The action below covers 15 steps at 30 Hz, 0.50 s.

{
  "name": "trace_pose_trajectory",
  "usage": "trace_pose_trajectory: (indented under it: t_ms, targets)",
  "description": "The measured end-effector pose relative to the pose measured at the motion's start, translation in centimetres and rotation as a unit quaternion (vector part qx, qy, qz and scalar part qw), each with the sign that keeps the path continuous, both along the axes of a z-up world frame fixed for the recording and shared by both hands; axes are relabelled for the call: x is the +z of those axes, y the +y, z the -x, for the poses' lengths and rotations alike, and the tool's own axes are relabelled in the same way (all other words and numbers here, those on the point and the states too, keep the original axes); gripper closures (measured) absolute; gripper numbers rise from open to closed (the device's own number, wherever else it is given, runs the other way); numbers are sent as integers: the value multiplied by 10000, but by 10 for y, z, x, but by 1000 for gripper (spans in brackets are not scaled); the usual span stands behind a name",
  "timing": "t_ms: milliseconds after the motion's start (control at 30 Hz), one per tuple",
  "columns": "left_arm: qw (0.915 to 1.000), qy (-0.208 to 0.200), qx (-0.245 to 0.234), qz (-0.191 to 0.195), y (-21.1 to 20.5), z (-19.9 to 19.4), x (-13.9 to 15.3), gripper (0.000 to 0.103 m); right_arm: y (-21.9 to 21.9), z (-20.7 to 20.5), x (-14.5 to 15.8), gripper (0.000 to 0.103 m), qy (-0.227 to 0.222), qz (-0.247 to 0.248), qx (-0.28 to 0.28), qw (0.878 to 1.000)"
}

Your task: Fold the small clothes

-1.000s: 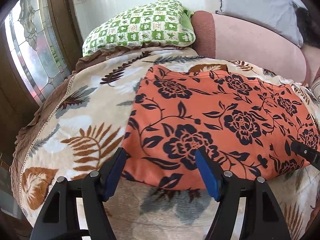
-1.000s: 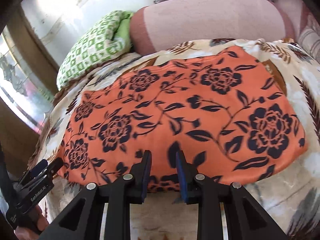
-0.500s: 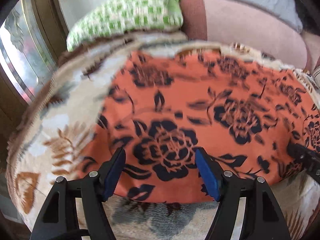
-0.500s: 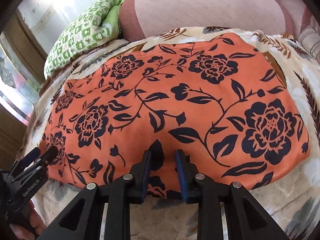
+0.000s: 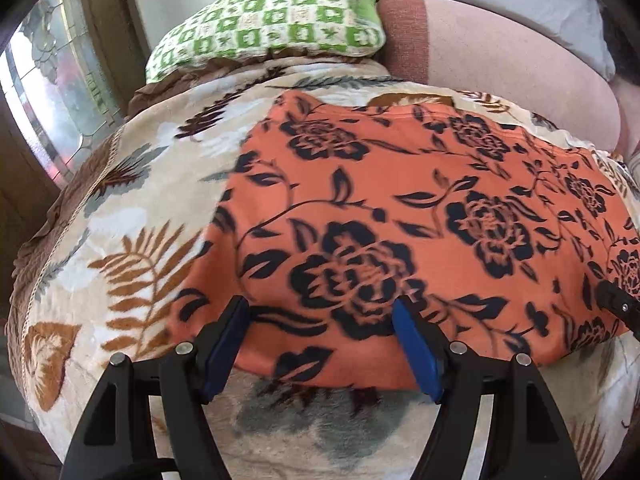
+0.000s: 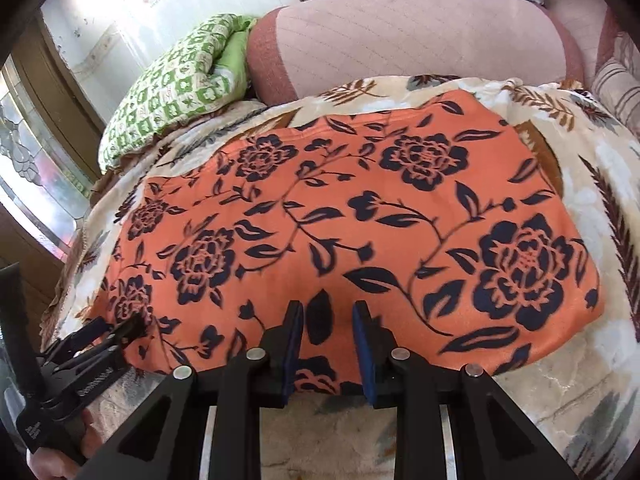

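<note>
An orange cloth with dark blue flowers (image 5: pixel 400 208) lies spread flat on a leaf-patterned blanket; it also shows in the right wrist view (image 6: pixel 360 220). My left gripper (image 5: pixel 322 320) is open wide, its blue pads over the cloth's near left edge. My right gripper (image 6: pixel 327 322) hovers over the near edge at the middle, jaws narrowly apart and holding nothing. The left gripper also appears at the lower left of the right wrist view (image 6: pixel 120 330). The right gripper's tip shows at the right edge of the left wrist view (image 5: pixel 618 306).
The cream blanket with brown leaves (image 5: pixel 120 240) covers the bed. A green checked pillow (image 5: pixel 272 24) and a pink bolster (image 6: pixel 420 48) lie at the far end. A stained-glass window (image 5: pixel 52 92) is at the left.
Both grippers moved forward over the cloth's near edge, then the left one shifted back a little to the left. The cloth has not moved.
</note>
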<state>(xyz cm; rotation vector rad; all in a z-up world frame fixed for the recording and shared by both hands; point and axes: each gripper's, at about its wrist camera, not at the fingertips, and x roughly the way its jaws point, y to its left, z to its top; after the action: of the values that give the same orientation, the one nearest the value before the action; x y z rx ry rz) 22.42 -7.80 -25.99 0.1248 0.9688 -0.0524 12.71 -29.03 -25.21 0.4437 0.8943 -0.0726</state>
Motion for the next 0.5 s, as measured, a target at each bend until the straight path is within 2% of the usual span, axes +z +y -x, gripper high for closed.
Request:
trace_pose_trajectory:
  t_ms: [100,167,233,333,400,500]
  targets:
    - [10000,27,-43,53,5,-1,-4,28,-11,1,-14,75,300,-98,-150,9994]
    - [9999,30,-108,56,6,1,-2,28,-10,0,-18,75,292,-51,-28,9996]
    - [9993,31,-50,374,16,5,6,28,-8,3,-12,75,240,24,2,9997]
    - [9963,26,221,834,39,13,15,28,-13,12,-1,75,-50,-246,-23,9997]
    - [9945,155,492,916,53,19,12,28,-16,15,6,75,-223,-310,-26,9993]
    - [9863,483,771,1375,70,30,1,28,-17,17,11,75,-334,-507,22,9982]
